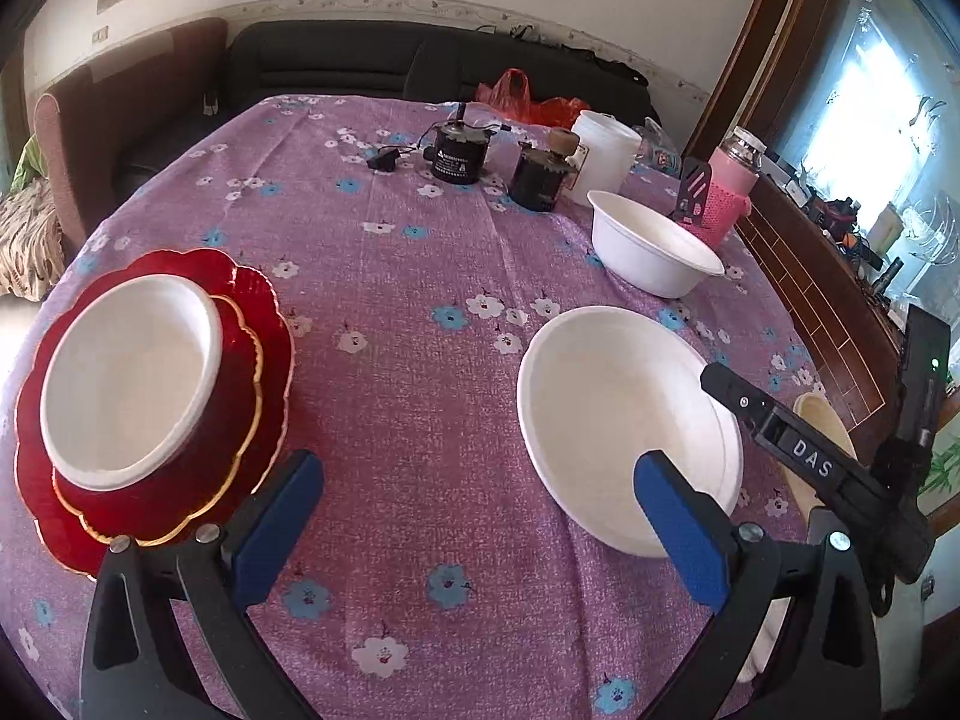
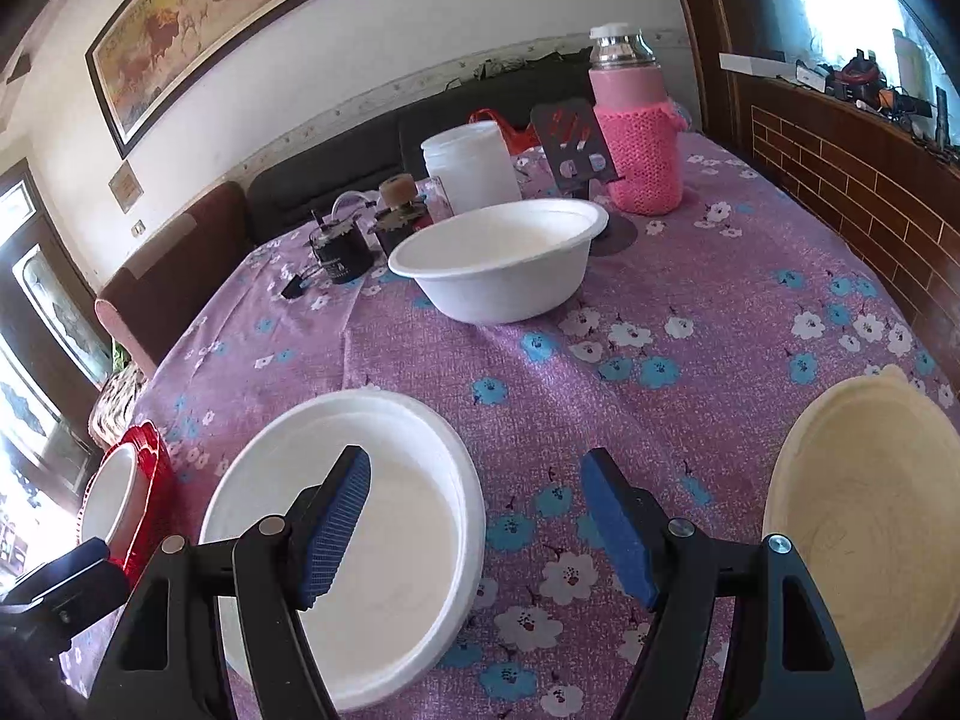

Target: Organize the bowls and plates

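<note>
Near white shallow paper bowl (image 2: 348,546) lies on the purple floral tablecloth (image 2: 690,420), under the left finger of the right gripper (image 2: 474,525), whose wide-open jaws hold nothing; left gripper (image 1: 474,534), likewise empty, stands just left.

A cream wall (image 2: 480,30) carries a long framed painting (image 2: 222,18) in a dark frame. Below it, a black sofa (image 1: 360,60) and a brown armchair (image 1: 120,120) stand behind the table. Bright daylight pours through a window (image 1: 864,96) beside brown brick-patterned panelling (image 2: 852,192).
</note>
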Available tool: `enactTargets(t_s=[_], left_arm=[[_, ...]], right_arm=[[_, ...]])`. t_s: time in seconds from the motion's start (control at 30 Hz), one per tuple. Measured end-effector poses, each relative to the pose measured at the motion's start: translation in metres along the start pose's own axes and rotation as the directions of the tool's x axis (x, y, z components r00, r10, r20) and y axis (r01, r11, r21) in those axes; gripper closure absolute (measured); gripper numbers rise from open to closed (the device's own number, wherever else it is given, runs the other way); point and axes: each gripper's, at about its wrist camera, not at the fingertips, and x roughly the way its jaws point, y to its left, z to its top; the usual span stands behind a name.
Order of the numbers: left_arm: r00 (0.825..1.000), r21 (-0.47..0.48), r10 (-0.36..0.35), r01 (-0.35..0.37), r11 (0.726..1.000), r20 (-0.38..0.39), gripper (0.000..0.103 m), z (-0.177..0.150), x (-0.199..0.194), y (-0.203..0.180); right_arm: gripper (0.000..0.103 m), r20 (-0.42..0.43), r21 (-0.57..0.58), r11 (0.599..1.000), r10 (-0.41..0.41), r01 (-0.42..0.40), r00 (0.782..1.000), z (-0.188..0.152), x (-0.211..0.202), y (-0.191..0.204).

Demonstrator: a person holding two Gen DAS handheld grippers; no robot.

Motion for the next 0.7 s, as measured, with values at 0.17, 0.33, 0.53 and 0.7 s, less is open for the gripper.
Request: enactTargets(t_s=[0.17,0.33,0.53,0.7], left_arm=[[0.999,-0.028,-0.007,0.006,1.000,-0.038,0.000,0.010,0.026,-0.004],[0.998,-0.033,-0.005,0.002,0.999,-0.070,0.000,0.013,0.049,-0.004],[0.995,0.002,-0.042,0.043,0.999,-0.092,0.013,0.012,0.063,-0.017],[0.989,0.039,-0.059,0.065,0.997,-0.134,0.061,0.014,0.075,-0.029]], right_arm=[[0.026,-0.012,-0.051,0.998,-0.025,0.025,1.000,-0.006,0.004,0.008],[0.029,-0.054,-0.099,0.992,-0.081,0.076,0.995,-0.014,0.016,0.016],[0.042,-0.104,-0.079,0.995,-0.076,0.068,0.992,-0.018,0.024,0.011],[0.054,-0.129,-0.072,0.996,-0.062,0.053,0.990,-0.021,0.028,0.013]])
